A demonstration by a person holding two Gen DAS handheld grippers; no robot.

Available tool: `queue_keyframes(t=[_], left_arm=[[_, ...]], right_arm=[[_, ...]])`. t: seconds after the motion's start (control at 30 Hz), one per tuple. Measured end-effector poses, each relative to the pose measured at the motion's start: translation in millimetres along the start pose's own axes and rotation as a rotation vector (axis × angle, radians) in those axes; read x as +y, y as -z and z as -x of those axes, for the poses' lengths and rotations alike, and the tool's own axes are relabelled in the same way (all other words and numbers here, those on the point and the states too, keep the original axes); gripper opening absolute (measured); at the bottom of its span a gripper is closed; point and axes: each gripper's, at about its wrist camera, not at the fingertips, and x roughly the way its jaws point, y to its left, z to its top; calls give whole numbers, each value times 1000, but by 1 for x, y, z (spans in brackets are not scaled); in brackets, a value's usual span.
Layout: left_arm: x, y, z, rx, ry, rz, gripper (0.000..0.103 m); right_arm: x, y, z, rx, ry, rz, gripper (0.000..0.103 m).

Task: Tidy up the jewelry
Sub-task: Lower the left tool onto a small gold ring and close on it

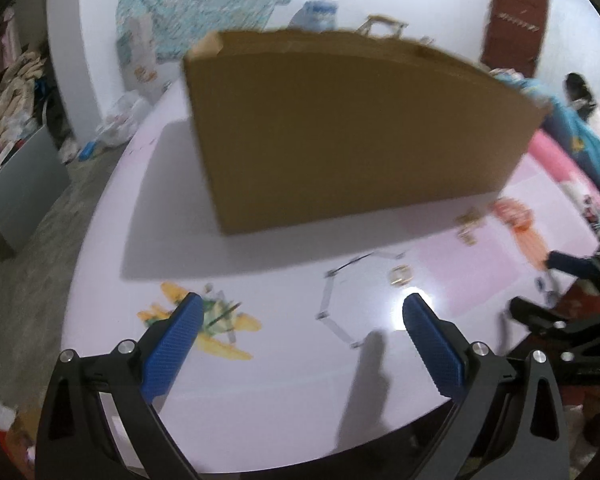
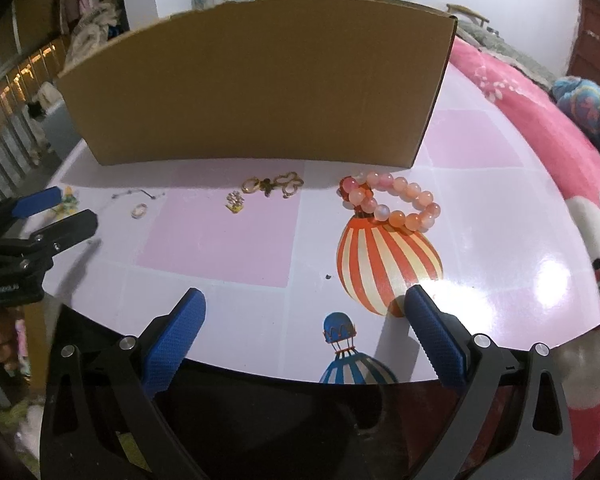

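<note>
A brown cardboard box (image 2: 256, 92) stands at the back of the round pink and white table (image 2: 220, 248). In front of it lie a pink bead bracelet (image 2: 392, 202), gold butterfly jewellery (image 2: 278, 185), a small gold charm (image 2: 235, 202), a ring (image 2: 139, 211) and a thin silver chain (image 2: 138, 192). My right gripper (image 2: 302, 312) is open and empty, near the table's front edge. My left gripper (image 1: 302, 316) is open and empty, above the silver chain (image 1: 332, 304) and ring (image 1: 400, 275). The box (image 1: 340, 132) is blurred there.
A pink flowered blanket (image 2: 540, 128) lies to the right of the table. Clutter and bags lie on the floor at the left (image 1: 16, 92). A brown door (image 1: 514, 24) is at the back right. A person (image 1: 584, 100) sits at the far right.
</note>
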Motion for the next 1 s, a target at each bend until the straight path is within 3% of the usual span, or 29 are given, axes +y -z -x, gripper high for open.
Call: queue_keyframes(t=[0.2, 0.4, 0.57, 0.8, 1.0], left_arm=[[-15, -7, 8, -58, 74, -42, 81], [-30, -10, 6, -31, 135, -107, 59], [-40, -11, -7, 19, 139, -175, 49], [-45, -15, -26, 77, 131, -192, 26], [-47, -15, -26, 75, 106, -241, 18]], right_arm=[[-11, 1, 10, -25, -73, -16, 95], [-10, 4, 24, -92, -141, 22, 94], [-4, -2, 25, -127, -153, 50, 90], [-8, -4, 20, -124, -175, 43, 84], [-11, -5, 19, -132, -181, 33, 79]])
